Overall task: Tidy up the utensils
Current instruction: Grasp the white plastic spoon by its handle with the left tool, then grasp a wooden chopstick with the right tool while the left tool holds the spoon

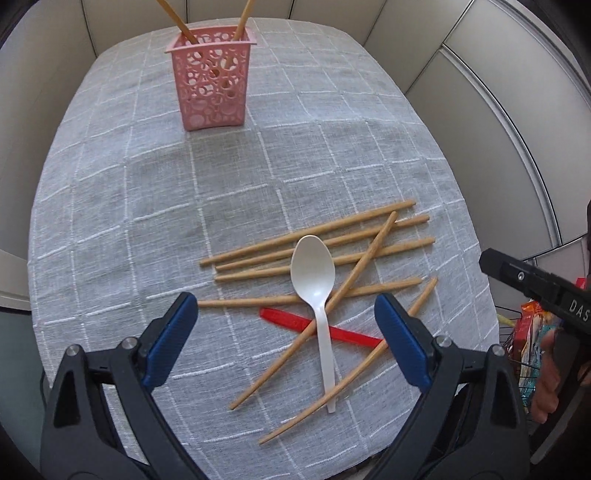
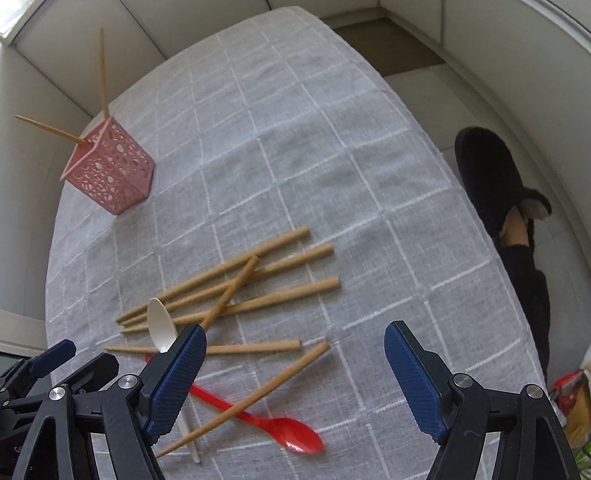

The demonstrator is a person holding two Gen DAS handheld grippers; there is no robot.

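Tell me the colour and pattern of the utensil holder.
The utensil holder is pink, pierced all over with round cut-out holes. Left wrist view shows it best.

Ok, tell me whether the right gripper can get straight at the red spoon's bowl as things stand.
Probably yes. The right gripper is open and empty, and the red spoon has its bowl lying bare on the cloth between the fingers. One chopstick crosses only its handle.

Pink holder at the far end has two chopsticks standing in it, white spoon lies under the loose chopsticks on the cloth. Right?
One thing is off: the white spoon lies on top of several of the loose chopsticks, its bowl across them, as the left wrist view shows; only two cross over its handle. The pink holder at the far end does have two chopsticks standing in it.
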